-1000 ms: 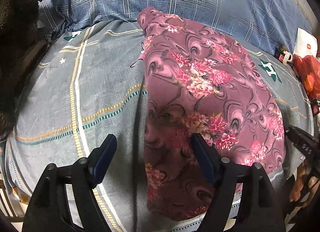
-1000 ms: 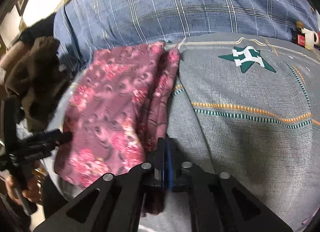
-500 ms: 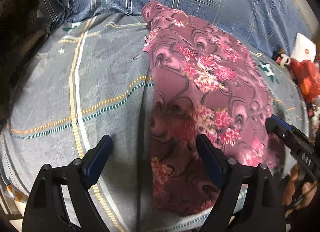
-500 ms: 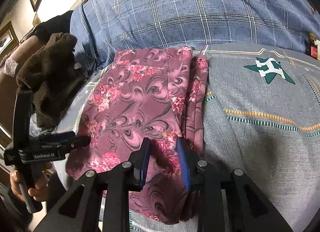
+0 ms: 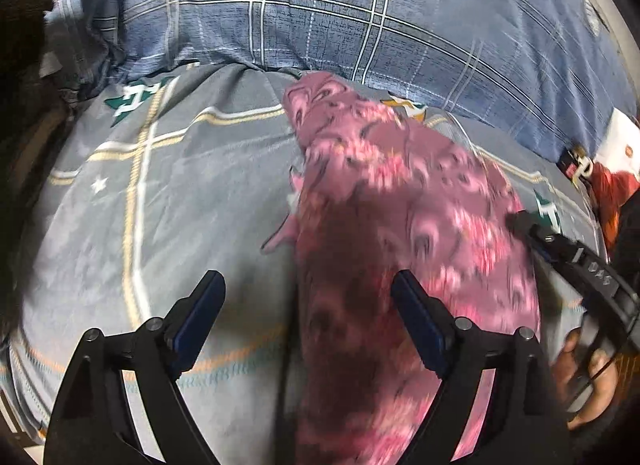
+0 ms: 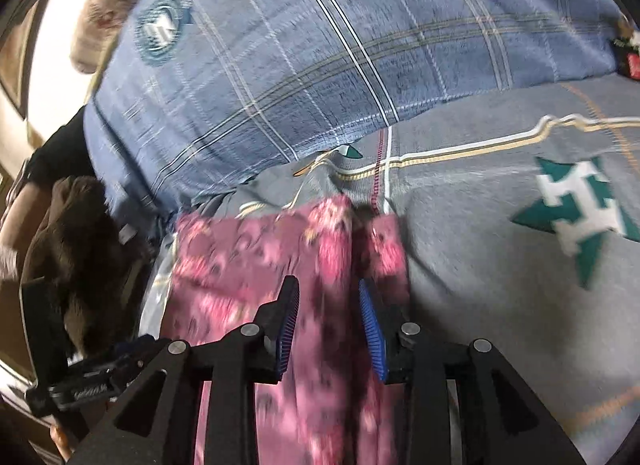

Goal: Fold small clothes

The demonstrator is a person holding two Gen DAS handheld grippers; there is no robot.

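Note:
A pink floral garment (image 5: 404, 225) lies folded lengthwise on the grey bedsheet (image 5: 180, 205); it also shows in the right wrist view (image 6: 248, 265). My left gripper (image 5: 308, 301) is wide open and empty, low over the garment's left edge, with one finger over the sheet and the other over the cloth. My right gripper (image 6: 328, 309) is open, its blue pads (image 6: 370, 325) astride the garment's right-hand fold; whether they touch the cloth is unclear. The right gripper's body (image 5: 576, 265) appears at the garment's right side in the left wrist view. Both views are motion-blurred.
A blue plaid pillow (image 5: 360, 25) lies behind the garment; it also shows in the right wrist view (image 6: 320, 65). A brown fuzzy item (image 6: 80, 249) sits at the left. Red and white packages (image 5: 612, 169) lie at the bed's right edge.
My right gripper has gone from shut to open and moved forward along the garment. My left gripper has stayed open and also moved forward toward the pillow.

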